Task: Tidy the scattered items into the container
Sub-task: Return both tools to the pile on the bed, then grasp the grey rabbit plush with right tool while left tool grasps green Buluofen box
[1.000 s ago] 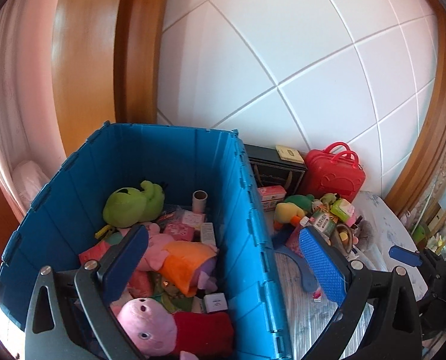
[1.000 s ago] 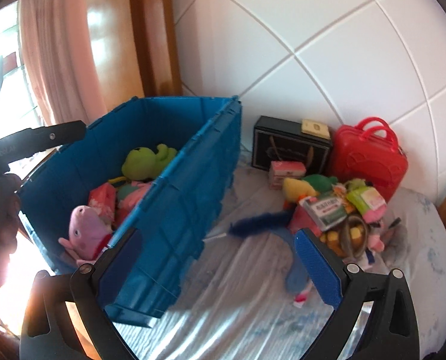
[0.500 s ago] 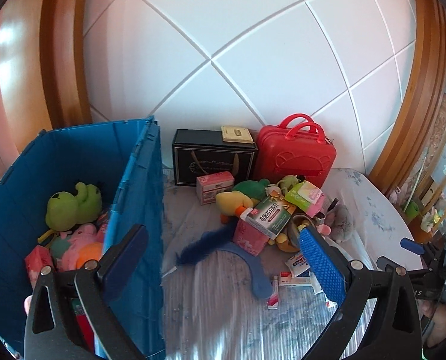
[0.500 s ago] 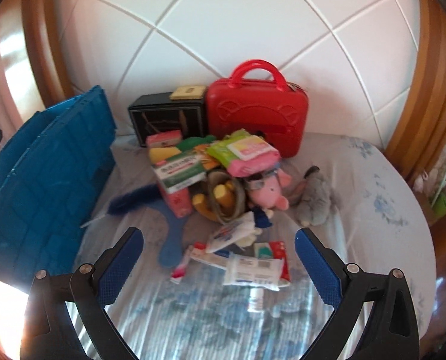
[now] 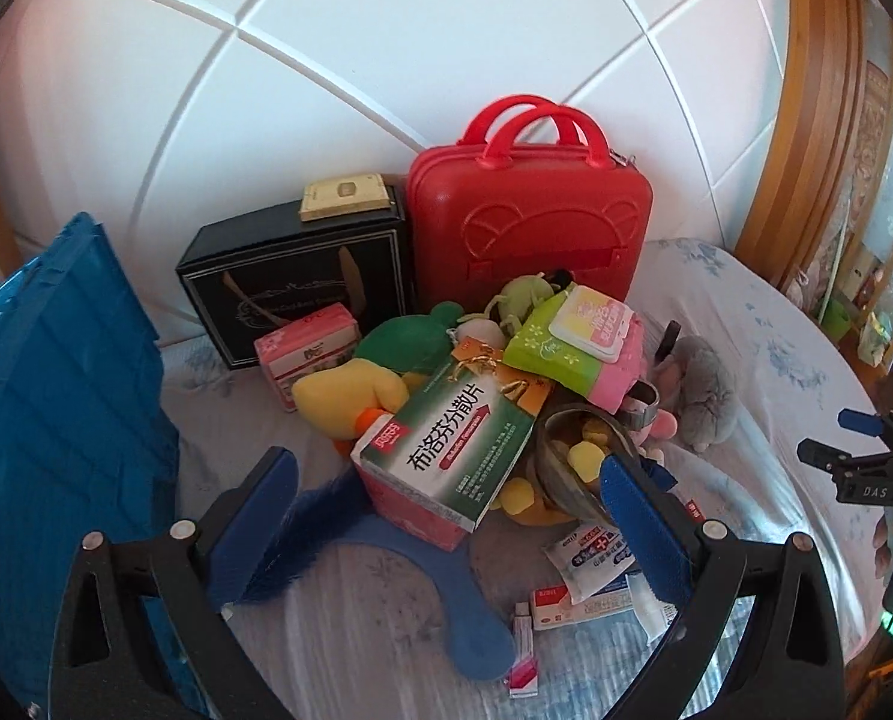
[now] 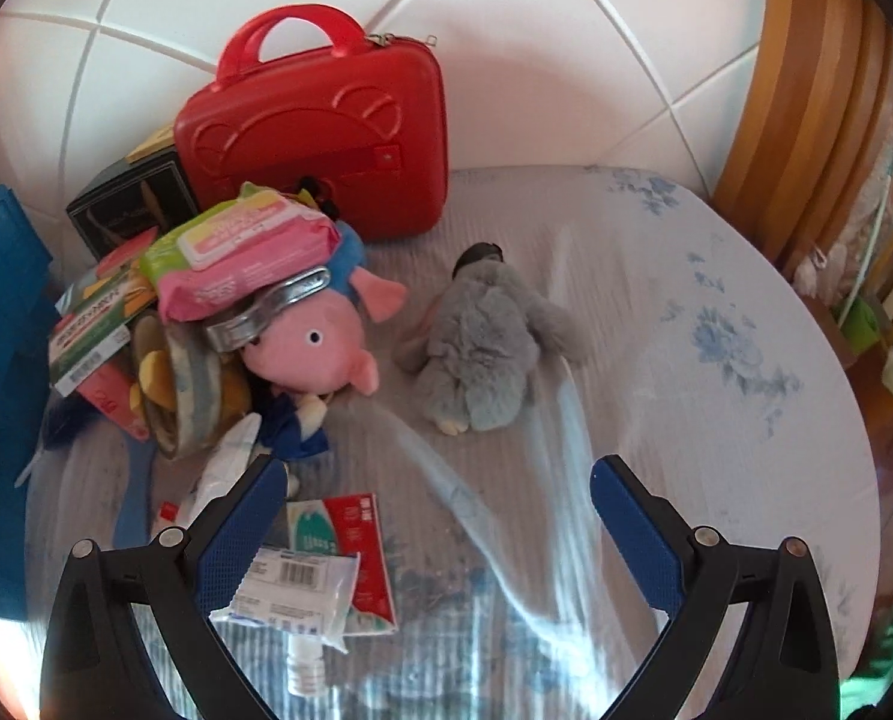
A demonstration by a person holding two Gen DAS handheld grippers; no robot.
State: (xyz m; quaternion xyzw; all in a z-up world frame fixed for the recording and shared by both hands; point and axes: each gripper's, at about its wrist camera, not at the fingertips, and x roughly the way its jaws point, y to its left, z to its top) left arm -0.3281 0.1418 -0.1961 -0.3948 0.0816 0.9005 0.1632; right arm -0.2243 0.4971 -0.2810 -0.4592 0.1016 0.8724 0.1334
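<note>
The left gripper (image 5: 446,501) stands wide open with nothing between its blue ribbed pads, hovering over the heap of clutter on the bed (image 5: 764,324), whose sheet is pale with a faded blue flower print. Its view alone takes in the glossy green-and-white medicine box (image 5: 446,450) lying tilted on top of a pink carton, the yellow plush duck (image 5: 347,393) behind it, the pink tissue pack (image 5: 305,348) in front of the black gift box (image 5: 293,276), and a flat blue curved piece (image 5: 446,588) beside a dark blue bristly brush head (image 5: 320,516) on the sheet. The ribbed plastic wall of the blue container (image 5: 56,396) fills the left edge, well clear of the heap (its inside is out of sight in both views). The right gripper (image 6: 437,531) is likewise spread wide and empty, low over the sheet; its view shows what the other hides or crops: the whole fuzzy grey plush (image 6: 485,348) lying apart from the pile, the pink pig plush (image 6: 320,342) pinned under a metal clip and the soft wet-wipe pack (image 6: 248,252), and, just by its left finger, a crinkled clear sachet (image 6: 296,594) over a red-and-green flat packet (image 6: 350,540). Both views share the hard-shelled red case (image 6: 326,138), upright against the white quilted wall.
</note>
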